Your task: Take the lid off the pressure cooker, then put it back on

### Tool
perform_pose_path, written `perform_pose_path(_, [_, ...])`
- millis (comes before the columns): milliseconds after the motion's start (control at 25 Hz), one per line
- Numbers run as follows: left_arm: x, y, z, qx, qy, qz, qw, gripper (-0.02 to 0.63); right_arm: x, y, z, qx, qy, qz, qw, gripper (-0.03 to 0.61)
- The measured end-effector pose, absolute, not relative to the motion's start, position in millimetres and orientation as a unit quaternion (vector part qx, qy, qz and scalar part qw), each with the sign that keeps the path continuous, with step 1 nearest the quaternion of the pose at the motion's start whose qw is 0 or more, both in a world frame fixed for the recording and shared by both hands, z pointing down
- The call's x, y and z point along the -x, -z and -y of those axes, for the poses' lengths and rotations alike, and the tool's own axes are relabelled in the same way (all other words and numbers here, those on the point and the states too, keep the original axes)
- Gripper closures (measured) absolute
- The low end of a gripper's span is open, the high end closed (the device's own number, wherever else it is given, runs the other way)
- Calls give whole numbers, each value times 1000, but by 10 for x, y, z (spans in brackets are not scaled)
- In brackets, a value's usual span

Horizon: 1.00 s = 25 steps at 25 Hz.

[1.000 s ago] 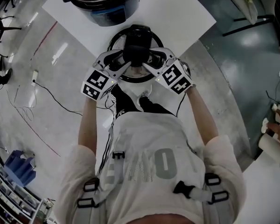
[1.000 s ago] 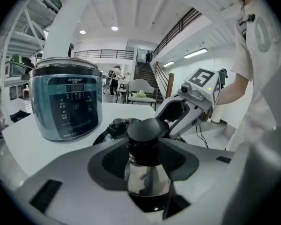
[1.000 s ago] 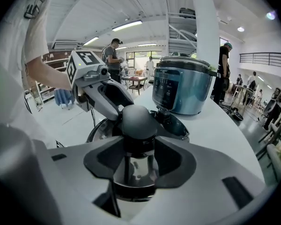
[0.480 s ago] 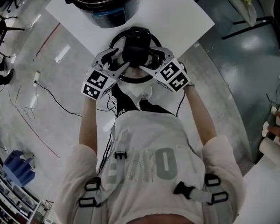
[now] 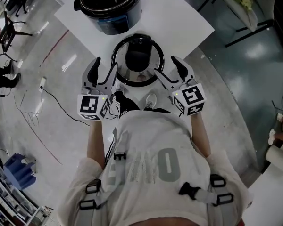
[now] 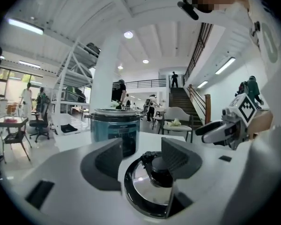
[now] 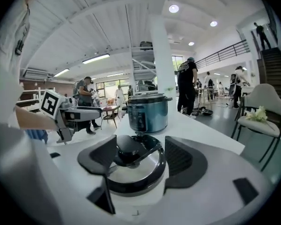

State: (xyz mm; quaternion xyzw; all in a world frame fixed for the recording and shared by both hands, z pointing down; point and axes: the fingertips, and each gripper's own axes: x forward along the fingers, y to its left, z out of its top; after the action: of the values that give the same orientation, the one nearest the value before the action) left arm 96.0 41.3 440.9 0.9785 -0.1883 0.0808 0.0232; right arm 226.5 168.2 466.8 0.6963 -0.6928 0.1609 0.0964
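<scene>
You stand at a white counter (image 5: pixel 179 18) in the upper middle, glossy pale floor (image 5: pixel 33 93) at the frame's left, a trailing cable (image 5: pixel 61 103) across it, white column (image 6: pixel 105 74) at centre, staircase (image 6: pixel 180 100) at right, round ceiling lights (image 6: pixel 128 34) above.

lid (image 5: pixel 127 75): glossy polished metal | lid knob (image 5: pixel 137 59): black plastic | table (image 5: pixel 179 18): matt white, smooth

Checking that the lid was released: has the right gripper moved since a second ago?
Yes. The right gripper has drawn back off the lid, from its handle to outside the rim's right side, jaws opening, gripping nothing.
</scene>
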Motion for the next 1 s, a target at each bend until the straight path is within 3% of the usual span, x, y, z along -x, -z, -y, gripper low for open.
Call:
perform_pose_path(240, [-952, -4392, -533, -975, -85, 203, 3, 364, -2381, -4516, -1892, -716, -152, 678, 65, 268])
perform_pose_path(600, [-974, -4405, -591, -975, -82, 205, 4, 364, -2367, -4498, -1816, -700, -142, 695, 82, 268])
perform_pose_path(1000, [-1468, -5067, -755, -973, -220, 24, -59, 364, -2005, -4885, -1369, -588, -120, 769, 222, 267])
